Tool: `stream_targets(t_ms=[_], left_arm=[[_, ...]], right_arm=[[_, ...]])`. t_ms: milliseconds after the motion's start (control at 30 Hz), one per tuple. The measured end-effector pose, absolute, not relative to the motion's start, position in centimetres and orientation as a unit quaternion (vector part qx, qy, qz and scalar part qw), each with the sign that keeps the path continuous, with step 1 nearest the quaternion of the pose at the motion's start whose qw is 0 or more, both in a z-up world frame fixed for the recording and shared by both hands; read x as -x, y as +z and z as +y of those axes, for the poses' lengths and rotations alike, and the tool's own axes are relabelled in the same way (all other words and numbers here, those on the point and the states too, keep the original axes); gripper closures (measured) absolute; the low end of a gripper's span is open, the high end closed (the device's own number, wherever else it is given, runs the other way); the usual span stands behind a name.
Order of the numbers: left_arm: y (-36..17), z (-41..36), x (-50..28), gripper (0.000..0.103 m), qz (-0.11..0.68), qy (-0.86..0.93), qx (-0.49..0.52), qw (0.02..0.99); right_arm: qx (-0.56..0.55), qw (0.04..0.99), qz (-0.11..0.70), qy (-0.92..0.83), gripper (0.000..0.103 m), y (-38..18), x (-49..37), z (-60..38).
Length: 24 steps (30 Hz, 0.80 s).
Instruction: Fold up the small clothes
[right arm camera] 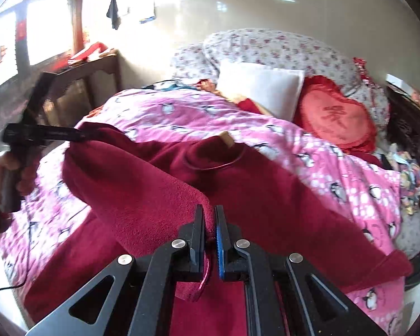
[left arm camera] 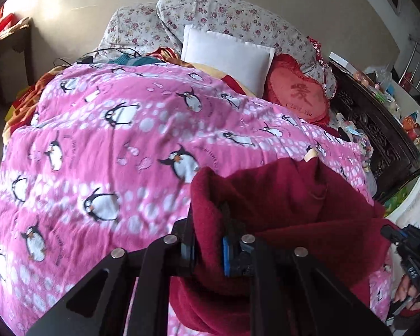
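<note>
A bed under a pink penguin quilt [left arm camera: 126,145] carries the work. Both the left gripper [left arm camera: 208,240] and right gripper [right arm camera: 210,232] pinch the maroon fleece garment [right arm camera: 159,184], lifted above the quilt. Keep the edge taut and level before laying the fold.

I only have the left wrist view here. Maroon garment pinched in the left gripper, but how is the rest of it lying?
Observer: In the right wrist view the maroon garment is spread across the pink penguin blanket, neckline and tag facing up.
Operator: Is the right gripper actually gripping?
Observer: Yes, the right gripper is shut on a fold of the fabric.
Operator: And the left side?
Observer: The left gripper holds the far edge lifted off the blanket.
</note>
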<state>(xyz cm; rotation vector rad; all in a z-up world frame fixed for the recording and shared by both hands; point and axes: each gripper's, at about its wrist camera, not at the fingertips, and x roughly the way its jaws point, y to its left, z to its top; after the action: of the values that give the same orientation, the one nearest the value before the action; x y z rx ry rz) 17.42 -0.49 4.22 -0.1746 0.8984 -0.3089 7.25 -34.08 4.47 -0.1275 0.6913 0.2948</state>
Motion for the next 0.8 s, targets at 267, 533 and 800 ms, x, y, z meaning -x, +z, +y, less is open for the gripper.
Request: stream_targets(t_ms=[267,533,800], left_arm=[[1.4,-1.2,-21.8,0.086,0.435,-0.082,0.100,0.891],[2.1,1.4,-18.2,0.041,0.407,-0.086,0.077,0.906],[-0.2,2.7,-13.1,0.032,0.416,-0.087,0.033,0.905]], right_arm=[[0.085,0.925,0.370,0.015,0.096,0.0,-14.4,-37.0],[0.005,0.930,0.355,0.095,0.046,2.5,-12.8,-36.4],[-0.009,0.879,0.361,0.312,0.041,4.5,-14.2,-23.9]])
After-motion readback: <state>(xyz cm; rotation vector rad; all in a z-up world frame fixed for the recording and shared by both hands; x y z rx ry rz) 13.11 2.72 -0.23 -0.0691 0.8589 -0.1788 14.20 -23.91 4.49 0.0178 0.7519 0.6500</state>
